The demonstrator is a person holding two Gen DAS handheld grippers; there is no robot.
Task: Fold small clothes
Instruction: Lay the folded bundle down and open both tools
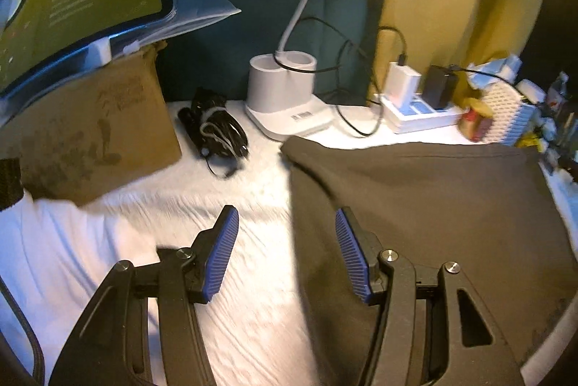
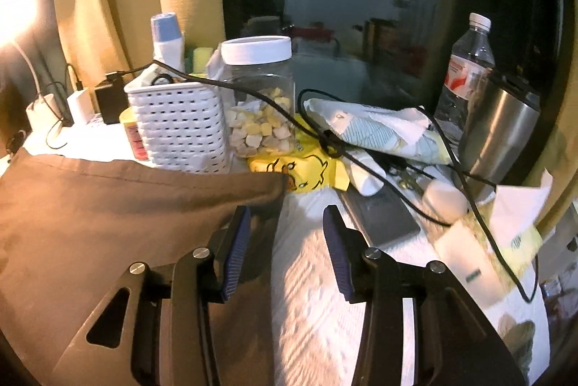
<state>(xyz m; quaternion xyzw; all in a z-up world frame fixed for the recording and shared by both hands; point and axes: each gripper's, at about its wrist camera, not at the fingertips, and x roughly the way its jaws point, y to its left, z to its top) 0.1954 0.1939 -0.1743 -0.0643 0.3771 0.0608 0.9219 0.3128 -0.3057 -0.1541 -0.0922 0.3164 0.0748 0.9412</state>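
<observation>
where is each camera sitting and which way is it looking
Left wrist: sits behind the left tongs, looking forward and down at the brown cloth's left edge and the desk lamp; only the open tongs show.
Right wrist: sits behind the right tongs, facing the cloth's right corner and the snack jar.
Shared: cloth, white basket.

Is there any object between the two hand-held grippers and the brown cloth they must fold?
Nothing visible. The left hand-held gripper and the right hand-held gripper both hang open directly over the edges of the brown cloth; the clutter stands behind it.
</observation>
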